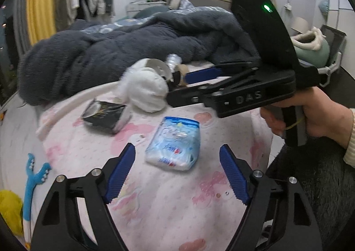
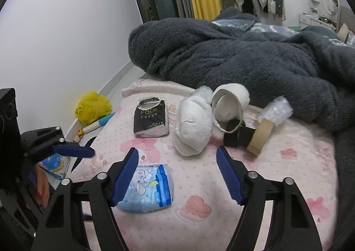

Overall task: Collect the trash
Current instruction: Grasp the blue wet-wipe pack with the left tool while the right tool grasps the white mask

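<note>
The blue-and-white tissue pack (image 1: 175, 143) lies flat on the pink bedsheet (image 1: 168, 206), well short of the grey blanket (image 1: 124, 51) — light, soft, likely slippery in its film, so pinch it across the narrow sides, not the crinkly end. Your left gripper (image 1: 177, 171) hovers just short of it, jaws wide apart. Your right gripper (image 2: 177, 172), also spread wide, reaches past the pack toward the white wad (image 2: 193, 126) nearer the blanket; it appears empty, though blur leaves that uncertain.
</note>
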A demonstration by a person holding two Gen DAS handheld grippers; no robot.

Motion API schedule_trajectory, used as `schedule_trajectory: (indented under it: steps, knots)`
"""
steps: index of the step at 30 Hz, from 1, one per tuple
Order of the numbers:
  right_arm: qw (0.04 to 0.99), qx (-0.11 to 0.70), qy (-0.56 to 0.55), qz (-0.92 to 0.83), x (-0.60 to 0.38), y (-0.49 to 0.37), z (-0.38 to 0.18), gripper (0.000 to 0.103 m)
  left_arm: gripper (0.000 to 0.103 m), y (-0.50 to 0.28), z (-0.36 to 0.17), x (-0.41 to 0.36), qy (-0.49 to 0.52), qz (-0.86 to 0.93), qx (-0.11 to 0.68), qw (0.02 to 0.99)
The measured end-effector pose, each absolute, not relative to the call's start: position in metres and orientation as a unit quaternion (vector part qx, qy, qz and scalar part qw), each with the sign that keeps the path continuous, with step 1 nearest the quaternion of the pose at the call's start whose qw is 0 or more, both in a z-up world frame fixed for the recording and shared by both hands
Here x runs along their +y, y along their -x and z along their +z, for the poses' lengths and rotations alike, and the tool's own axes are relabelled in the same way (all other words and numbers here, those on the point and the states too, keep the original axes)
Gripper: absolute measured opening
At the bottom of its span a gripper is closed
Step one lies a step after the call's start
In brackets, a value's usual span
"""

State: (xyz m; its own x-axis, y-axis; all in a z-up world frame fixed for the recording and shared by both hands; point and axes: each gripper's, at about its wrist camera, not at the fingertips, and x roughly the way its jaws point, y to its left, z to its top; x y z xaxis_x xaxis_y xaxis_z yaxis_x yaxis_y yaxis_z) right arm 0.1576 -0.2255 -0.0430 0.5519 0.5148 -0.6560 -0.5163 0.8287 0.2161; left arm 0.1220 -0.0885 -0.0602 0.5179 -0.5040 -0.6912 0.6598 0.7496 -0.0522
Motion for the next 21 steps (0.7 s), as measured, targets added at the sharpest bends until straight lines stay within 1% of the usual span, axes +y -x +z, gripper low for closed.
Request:
schedule_trajectory:
  steps: [7, 9, 10, 12, 13, 15, 16, 19, 21]
  knots:
    - [0.875, 0.385, 0.010, 0.294, -0.215, -0.169, -0.051, 0.062, 0.080, -0.143, -0.078, -0.100, -0.116, -0.361, 0.367, 0.849]
    - [0.876, 0.384, 0.012, 0.291, -0.213, -0.173, -0.052, 0.057, 0.080, -0.147, -0.081, -0.102, -0.115, -0.368, 0.371, 0.845]
    - [0.877, 0.381, 0.011, 0.293, -0.212, -0.175, -0.051, 0.055, 0.076, -0.148, -0.083, -0.104, -0.117, -0.370, 0.375, 0.842]
    - [0.879, 0.379, 0.014, 0.288, -0.211, -0.179, -0.052, 0.048, 0.071, -0.150, -0.087, -0.108, -0.127, -0.371, 0.381, 0.837]
    - [0.880, 0.380, 0.016, 0.285, -0.210, -0.181, -0.053, 0.048, 0.070, -0.149, -0.087, -0.108, -0.125, -0.371, 0.384, 0.836]
    - [0.881, 0.380, 0.018, 0.280, -0.208, -0.183, -0.054, 0.047, 0.061, -0.151, -0.090, -0.107, -0.124, -0.368, 0.389, 0.835]
    - [0.883, 0.378, 0.021, 0.277, -0.207, -0.184, -0.053, 0.047, 0.058, -0.151, -0.090, -0.107, -0.123, -0.368, 0.390, 0.835]
    - [0.887, 0.378, 0.034, 0.262, -0.203, -0.186, -0.053, 0.047, 0.052, -0.149, -0.090, -0.107, -0.132, -0.361, 0.392, 0.836]
    - [0.888, 0.380, 0.039, 0.254, -0.201, -0.189, -0.054, 0.047, 0.050, -0.145, -0.088, -0.107, -0.135, -0.360, 0.391, 0.836]
